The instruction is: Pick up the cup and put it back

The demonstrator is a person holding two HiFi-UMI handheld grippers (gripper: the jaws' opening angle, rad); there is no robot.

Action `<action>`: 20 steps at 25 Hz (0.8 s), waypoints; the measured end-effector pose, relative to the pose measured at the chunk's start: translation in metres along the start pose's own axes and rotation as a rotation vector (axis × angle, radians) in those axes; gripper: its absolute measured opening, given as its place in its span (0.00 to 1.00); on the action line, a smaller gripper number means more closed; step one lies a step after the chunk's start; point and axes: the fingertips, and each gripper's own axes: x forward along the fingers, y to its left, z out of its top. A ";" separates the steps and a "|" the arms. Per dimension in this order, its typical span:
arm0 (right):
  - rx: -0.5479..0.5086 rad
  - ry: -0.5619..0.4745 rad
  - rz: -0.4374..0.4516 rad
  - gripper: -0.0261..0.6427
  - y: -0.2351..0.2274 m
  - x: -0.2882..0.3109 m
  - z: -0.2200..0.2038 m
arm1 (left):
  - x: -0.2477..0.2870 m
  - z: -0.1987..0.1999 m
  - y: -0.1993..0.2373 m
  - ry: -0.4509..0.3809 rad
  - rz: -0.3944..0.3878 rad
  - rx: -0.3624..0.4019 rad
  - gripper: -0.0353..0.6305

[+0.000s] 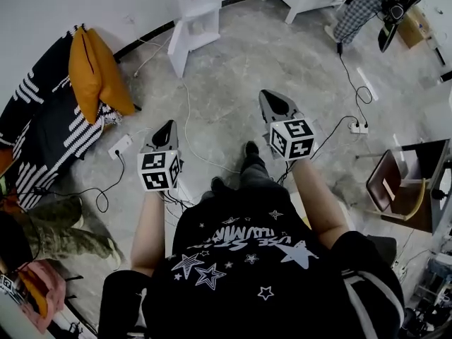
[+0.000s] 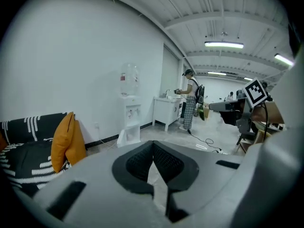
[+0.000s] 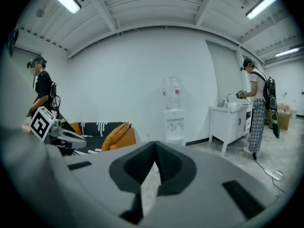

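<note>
Left gripper (image 2: 153, 148) and right gripper (image 3: 155, 148) hang above the floor (image 1: 233, 69), jaws pressed together on nothing, no cup in any view, so the person should find it first, then spread one gripper's jaws before reaching.

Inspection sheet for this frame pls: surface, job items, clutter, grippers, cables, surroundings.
Surface: grey mottled floor below the grippers.
Job's things: cup: nothing seen.
Clutter: orange cushion on a black-and-white sofa; olive fabric heap at lower left.
Grippers: left gripper and right gripper both shut, nothing between the jaws, held out over the floor.
Cables: white cable across the floor; black cable running to a power strip.
Surroundings: water dispenser, white cabinet, another person standing at it.
</note>
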 end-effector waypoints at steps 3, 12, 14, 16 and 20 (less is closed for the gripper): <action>0.030 -0.017 -0.017 0.05 -0.008 0.000 0.002 | 0.000 -0.007 0.003 0.014 0.005 -0.032 0.07; 0.075 -0.044 0.012 0.36 -0.057 0.057 0.004 | 0.052 0.012 0.022 0.028 0.038 -0.064 0.07; 0.086 -0.028 0.041 0.43 -0.072 0.082 -0.001 | 0.074 0.017 0.025 0.043 0.054 -0.071 0.07; 0.089 0.003 0.065 0.47 -0.089 0.110 -0.008 | 0.099 0.022 0.027 0.059 0.066 -0.079 0.07; 0.075 0.052 0.082 0.52 -0.146 0.173 -0.011 | 0.172 0.038 0.023 0.107 0.062 -0.084 0.07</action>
